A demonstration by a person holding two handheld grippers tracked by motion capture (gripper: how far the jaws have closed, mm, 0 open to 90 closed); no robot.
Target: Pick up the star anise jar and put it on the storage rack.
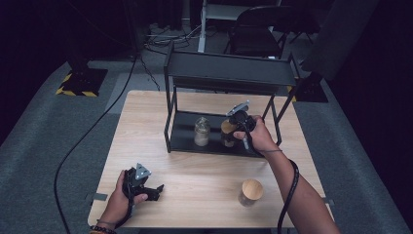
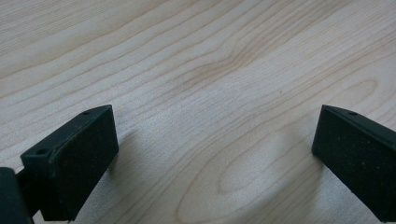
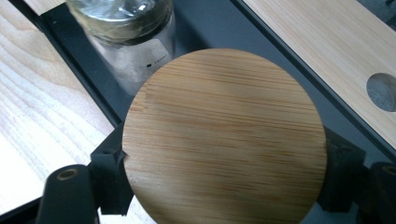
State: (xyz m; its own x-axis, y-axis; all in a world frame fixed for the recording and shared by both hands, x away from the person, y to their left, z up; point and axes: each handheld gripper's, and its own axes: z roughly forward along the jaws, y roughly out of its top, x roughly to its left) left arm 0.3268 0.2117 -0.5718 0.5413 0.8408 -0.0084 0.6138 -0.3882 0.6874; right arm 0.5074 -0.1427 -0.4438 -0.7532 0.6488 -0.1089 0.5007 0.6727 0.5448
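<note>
Jar [image 1: 228,132] stands upright, lid [image 3: 224,135] up, right gripper [image 3: 224,179] pinching it; left gripper [image 2: 210,154] spread.

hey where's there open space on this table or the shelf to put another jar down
Bare tabletop lies between the left hand-held gripper and the wood-lidded jar near the front edge. The table's left strip beside the black rack is free too. The rack's lower shelf is crowded at its middle: a glass jar and the jar the right hand-held gripper grips.

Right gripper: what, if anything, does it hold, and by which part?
The right gripper holds a jar by the sides of its round bamboo lid, over the rack's lower shelf.
</note>
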